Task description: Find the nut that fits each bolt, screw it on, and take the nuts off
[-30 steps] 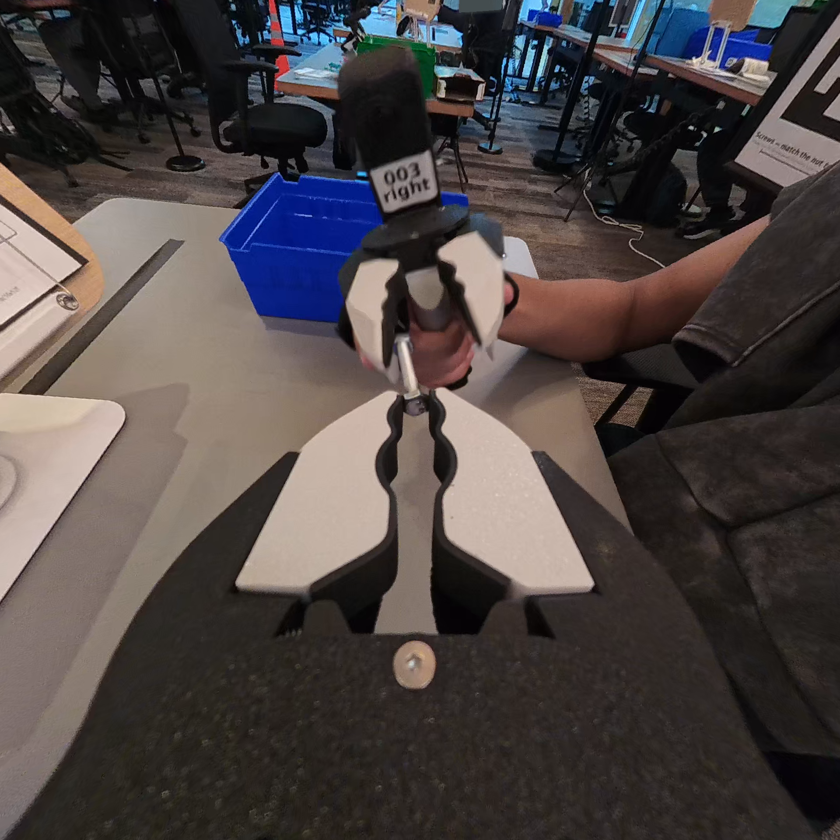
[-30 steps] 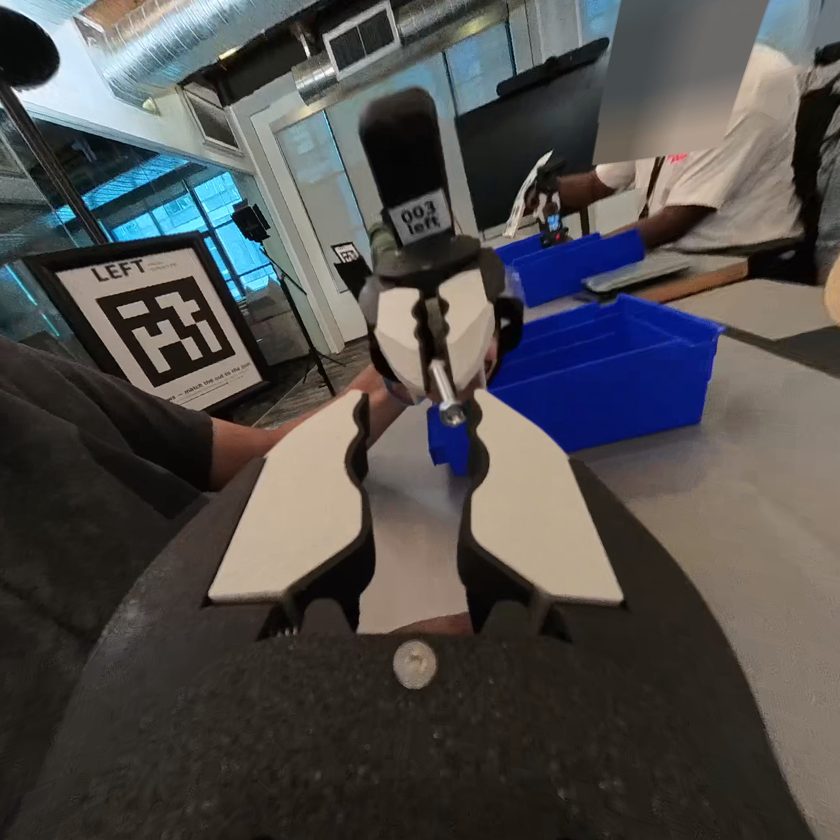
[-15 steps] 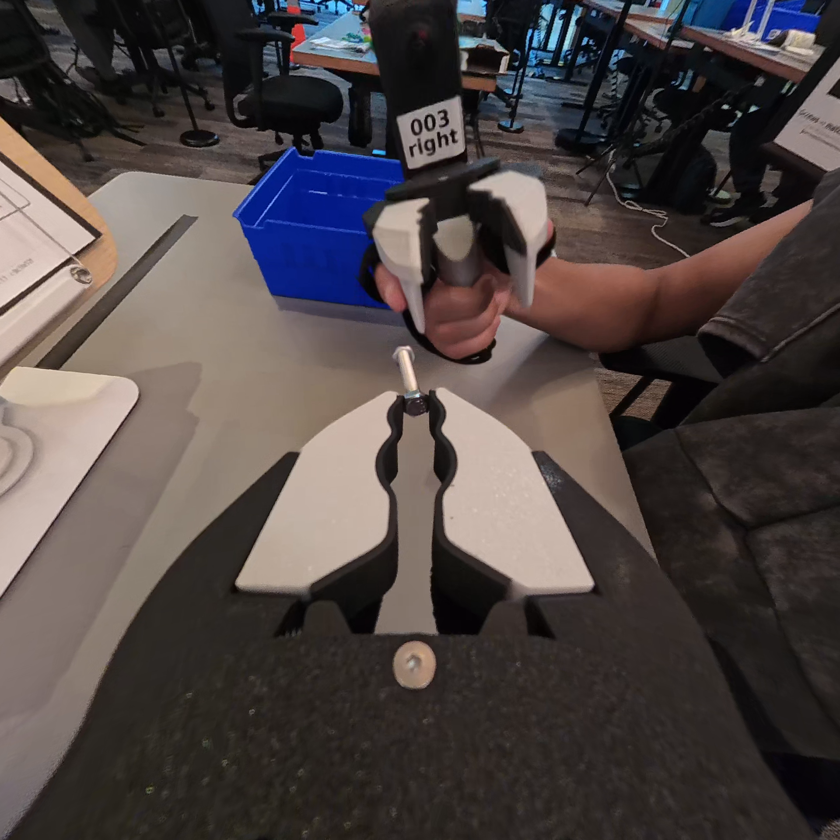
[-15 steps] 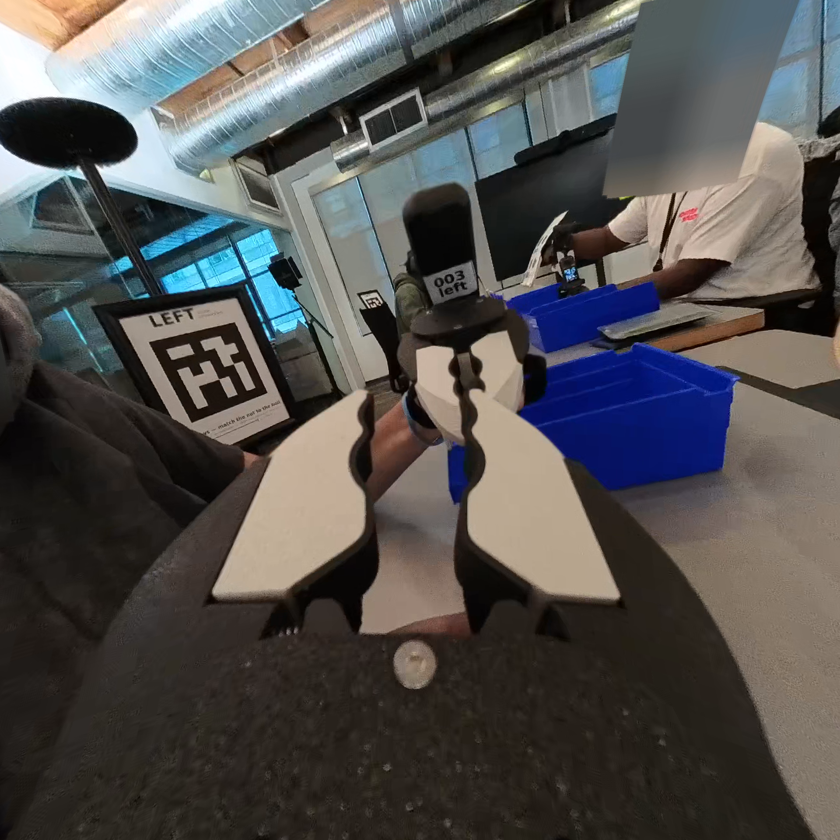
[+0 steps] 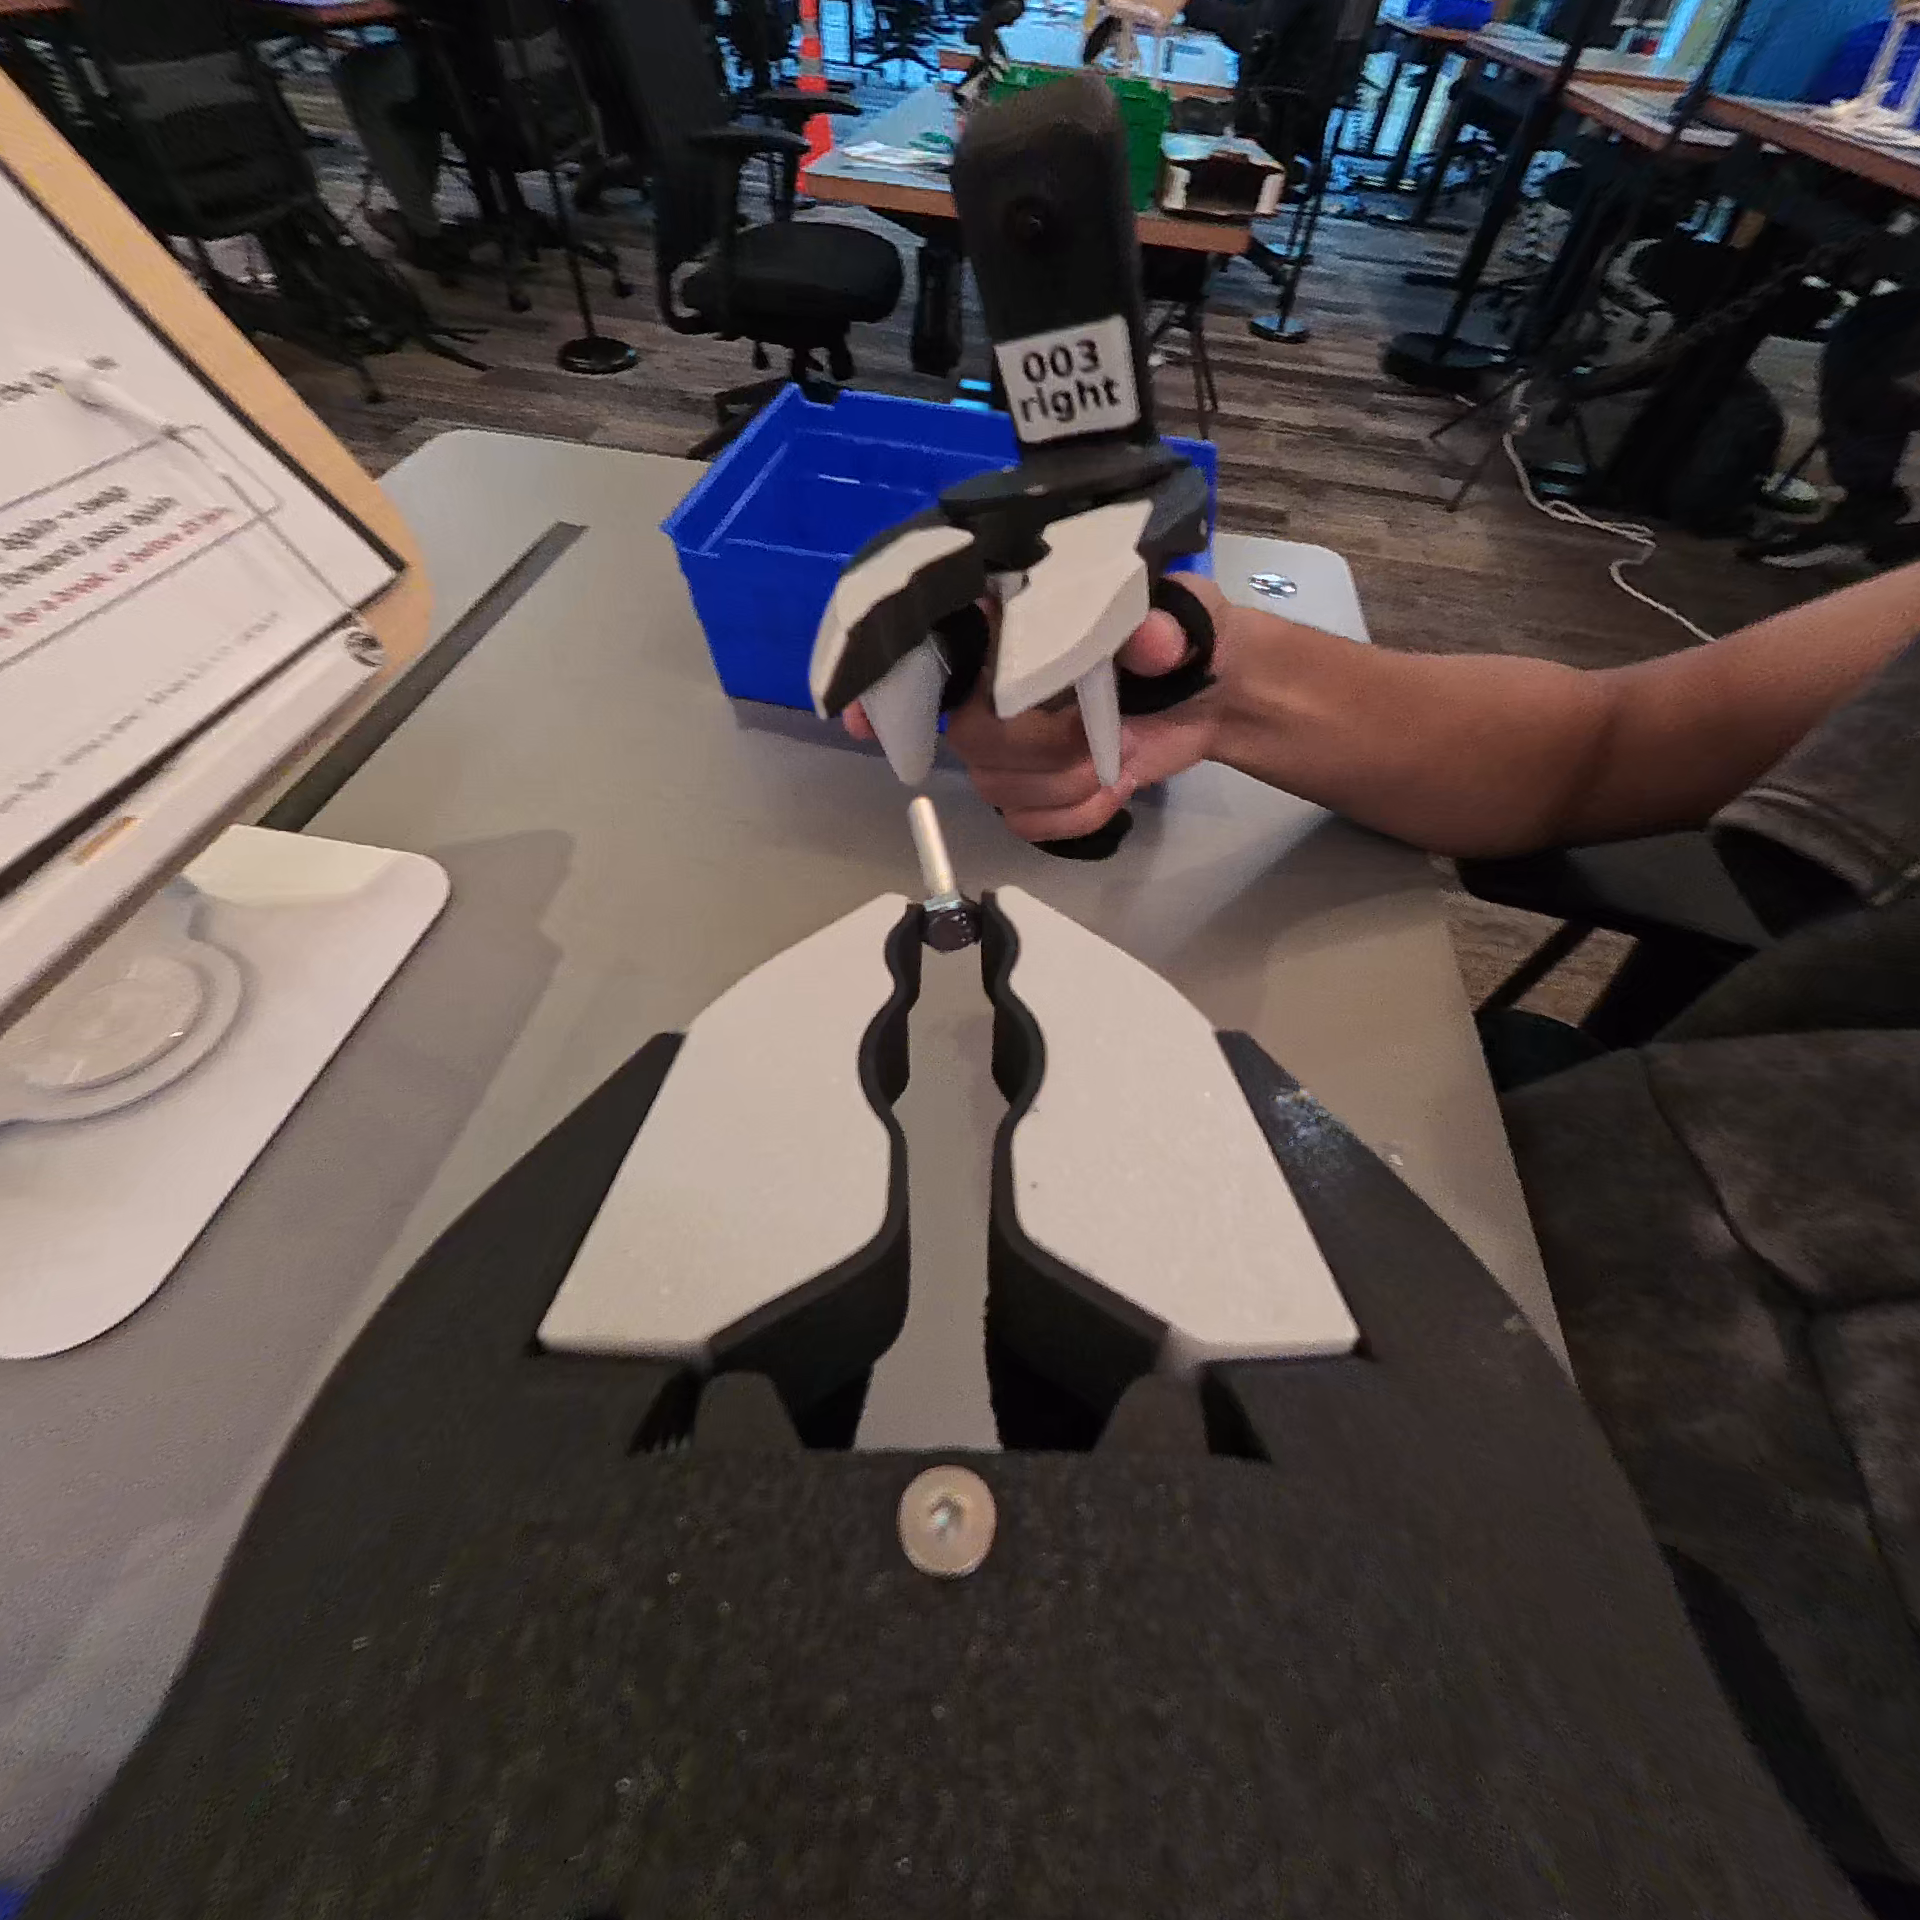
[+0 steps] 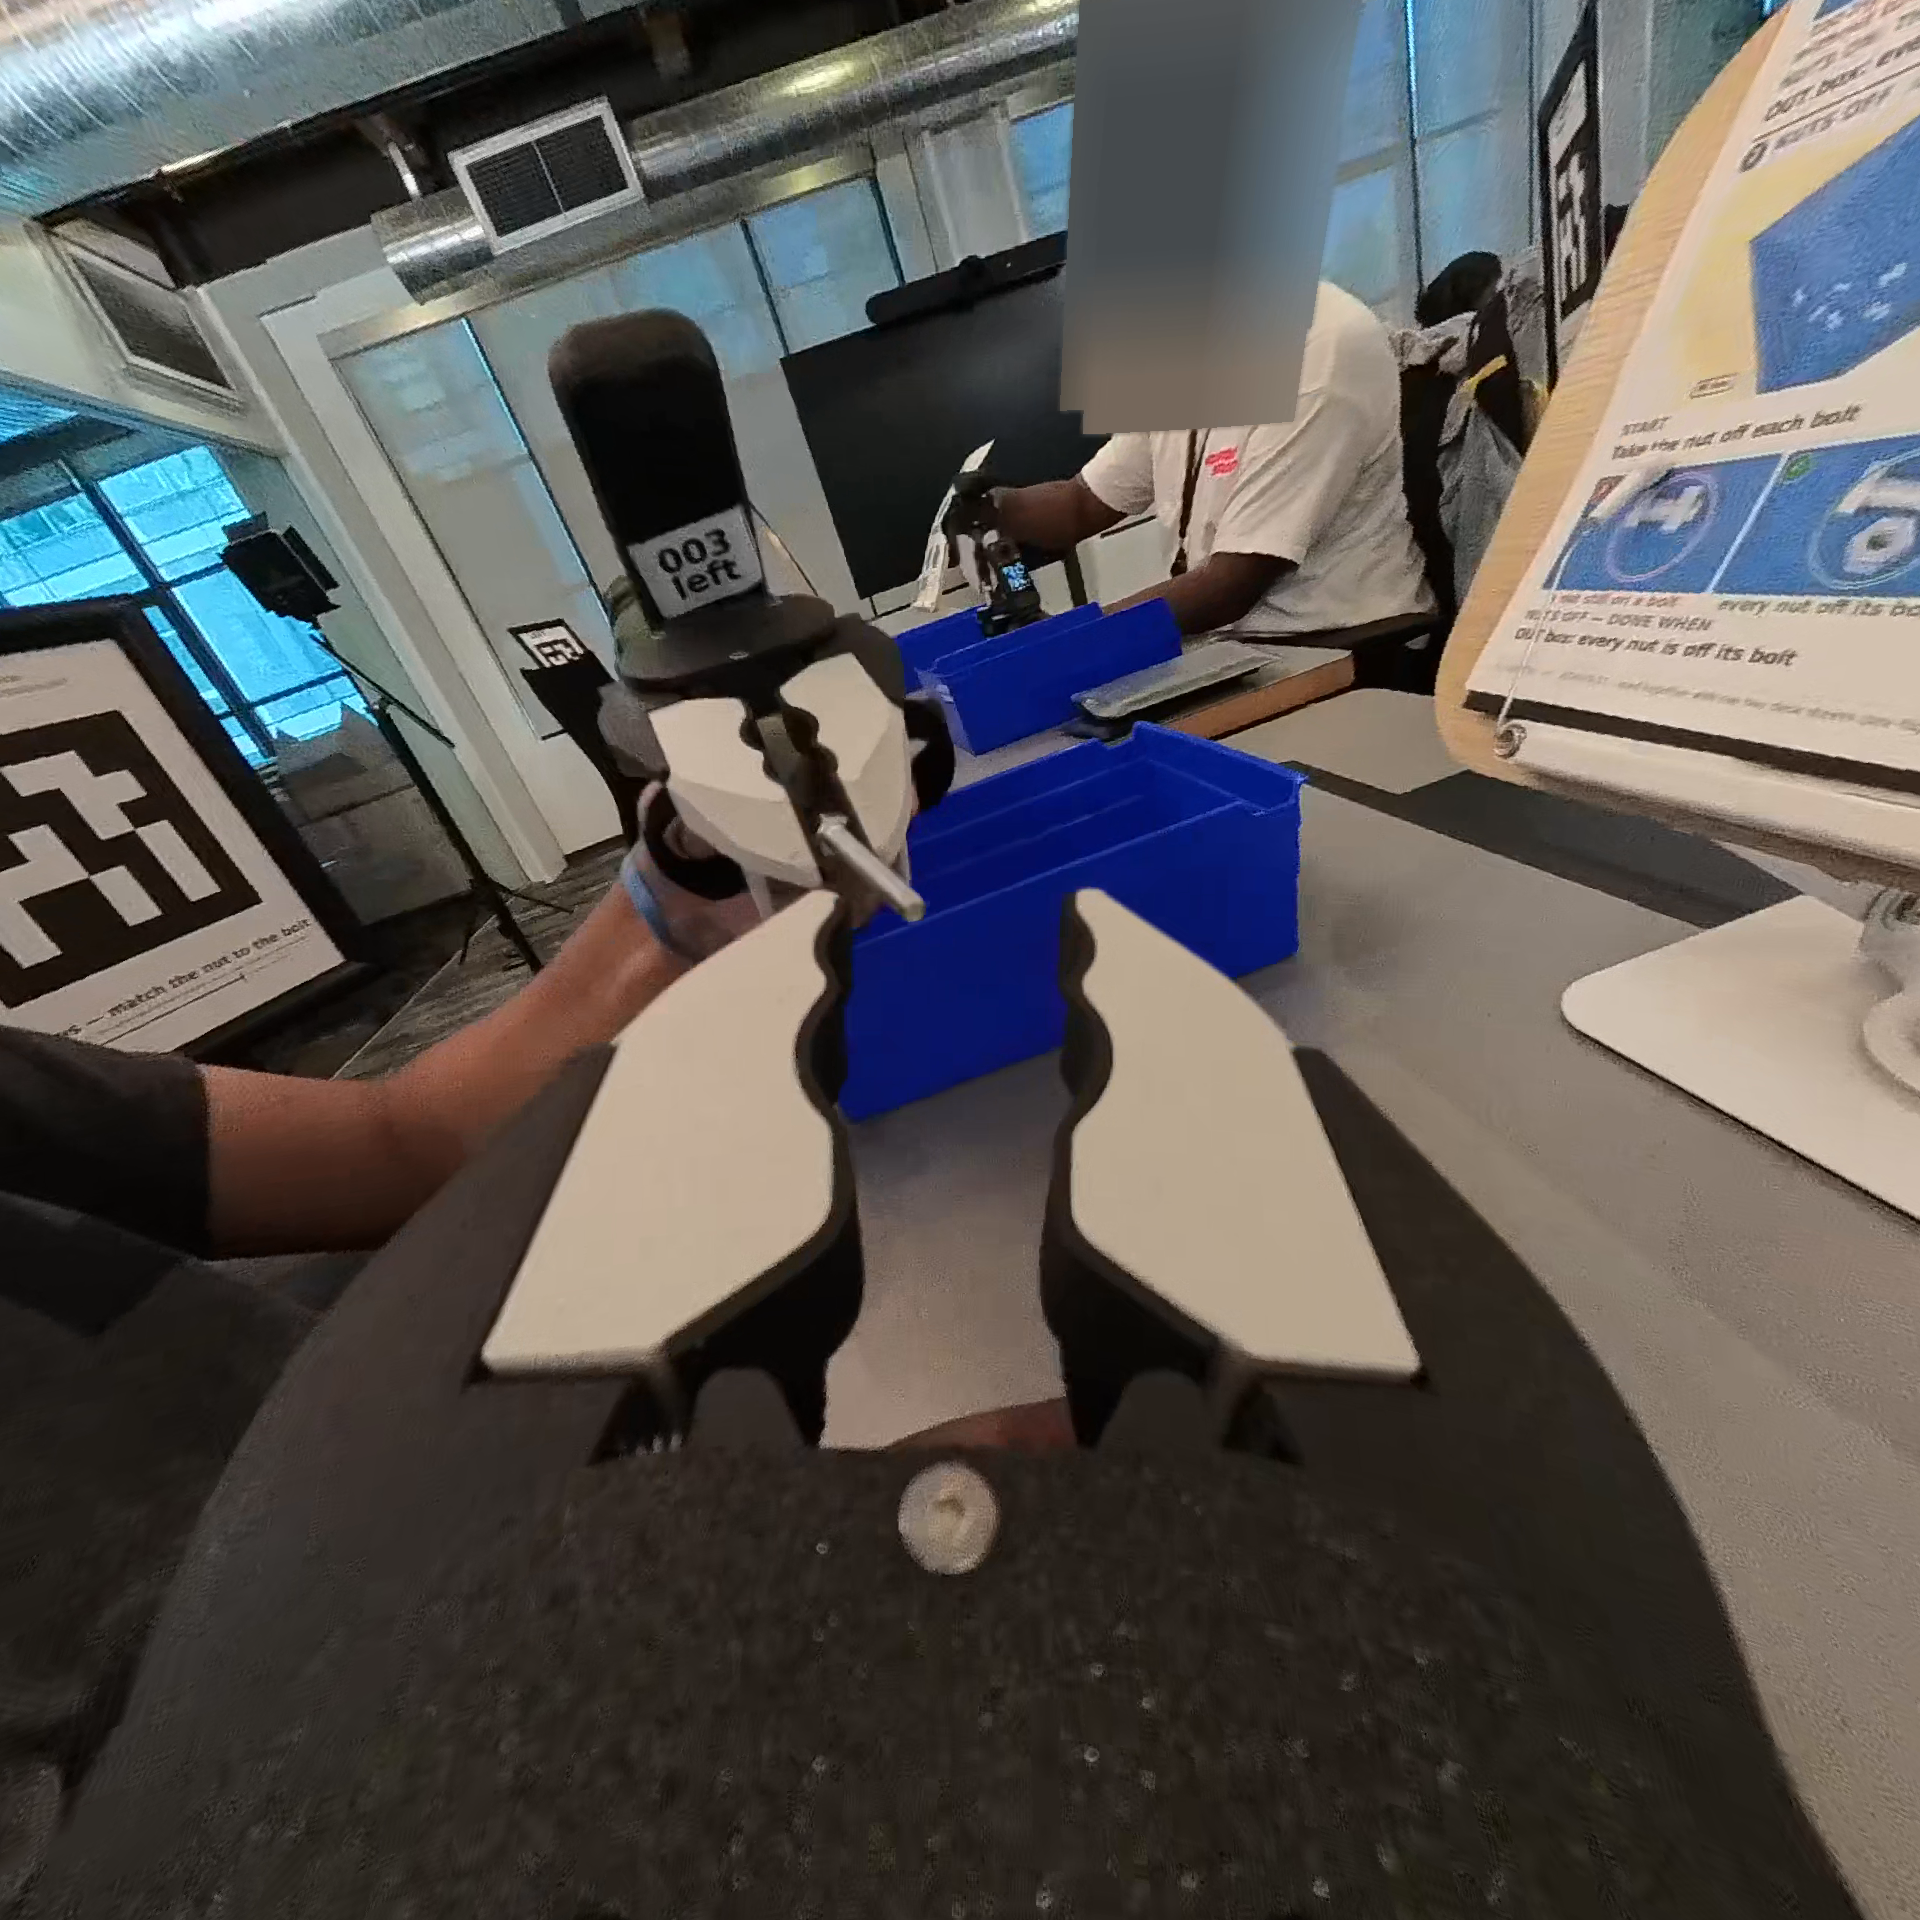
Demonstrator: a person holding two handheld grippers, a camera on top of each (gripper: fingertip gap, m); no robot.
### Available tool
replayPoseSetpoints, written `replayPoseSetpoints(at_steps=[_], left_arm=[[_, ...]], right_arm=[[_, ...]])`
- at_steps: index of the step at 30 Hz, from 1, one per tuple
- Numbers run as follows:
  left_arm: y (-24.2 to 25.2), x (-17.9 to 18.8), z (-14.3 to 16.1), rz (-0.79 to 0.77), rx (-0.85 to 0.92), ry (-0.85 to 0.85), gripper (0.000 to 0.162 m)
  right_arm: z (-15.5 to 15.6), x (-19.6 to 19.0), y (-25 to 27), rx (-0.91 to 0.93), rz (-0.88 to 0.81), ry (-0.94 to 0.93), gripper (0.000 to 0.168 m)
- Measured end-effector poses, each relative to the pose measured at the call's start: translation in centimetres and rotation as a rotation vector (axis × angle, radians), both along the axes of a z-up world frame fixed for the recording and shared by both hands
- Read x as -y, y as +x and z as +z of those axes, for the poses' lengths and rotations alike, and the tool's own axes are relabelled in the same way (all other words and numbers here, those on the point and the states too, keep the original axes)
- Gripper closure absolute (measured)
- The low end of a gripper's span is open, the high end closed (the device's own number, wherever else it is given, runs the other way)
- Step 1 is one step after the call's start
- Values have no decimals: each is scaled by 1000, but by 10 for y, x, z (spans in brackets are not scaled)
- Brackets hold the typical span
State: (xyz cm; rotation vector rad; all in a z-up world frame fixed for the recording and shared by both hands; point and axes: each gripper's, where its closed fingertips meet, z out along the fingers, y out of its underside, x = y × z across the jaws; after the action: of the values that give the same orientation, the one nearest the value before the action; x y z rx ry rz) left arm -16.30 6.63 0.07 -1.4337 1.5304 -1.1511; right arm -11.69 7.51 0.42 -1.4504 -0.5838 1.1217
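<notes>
My left gripper [image 5: 948,912] is shut on the head of a silver bolt [image 5: 928,844], whose bare shaft points forward and up above the grey table [image 5: 582,748]. I see no nut on the shaft. My right gripper [image 5: 1006,753] faces it just beyond the bolt tip, open and empty. In the right wrist view my right gripper [image 6: 956,920] is open with nothing between its fingers. The left gripper [image 6: 816,836] is just ahead and to the left, and the bolt [image 6: 878,885] pokes toward my left fingertip [image 6: 826,925].
A blue bin [image 5: 821,540] stands on the table behind both grippers; it also shows in the right wrist view [image 6: 1091,894]. A small silver part [image 5: 1270,585] lies at the far table edge. An instruction board [image 6: 1714,416] on a white base [image 6: 1745,1049] stands beside the bin. Spacing between my two grippers at the tips: around 6 centimeters.
My right gripper was at the bolt's shaft a second ago. It has drawn back from it and opened wider. My left gripper still holds the bolt.
</notes>
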Motion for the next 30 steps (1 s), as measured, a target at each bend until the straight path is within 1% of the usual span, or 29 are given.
replayPoseSetpoints(at_steps=[3,6,12,18,26,30], left_arm=[[-1,-5,5,47,8,19,152],[-2,-3,5,47,0,24,152],[-12,-2,-6,57,-27,23,152],[-21,-5,10,58,24,3,152],[-19,-5,10,49,18,12,152],[-14,0,5,23,5,10,152]], right_arm=[[-11,-4,-6,58,-21,4,131],[-21,-5,-12,100,-18,-10,131],[-20,-7,-17,113,-4,-9,132],[-24,-8,-15,128,1,-23,133],[-32,-10,-11,140,-5,-40,133],[-28,-8,-12,147,-4,-16,133]])
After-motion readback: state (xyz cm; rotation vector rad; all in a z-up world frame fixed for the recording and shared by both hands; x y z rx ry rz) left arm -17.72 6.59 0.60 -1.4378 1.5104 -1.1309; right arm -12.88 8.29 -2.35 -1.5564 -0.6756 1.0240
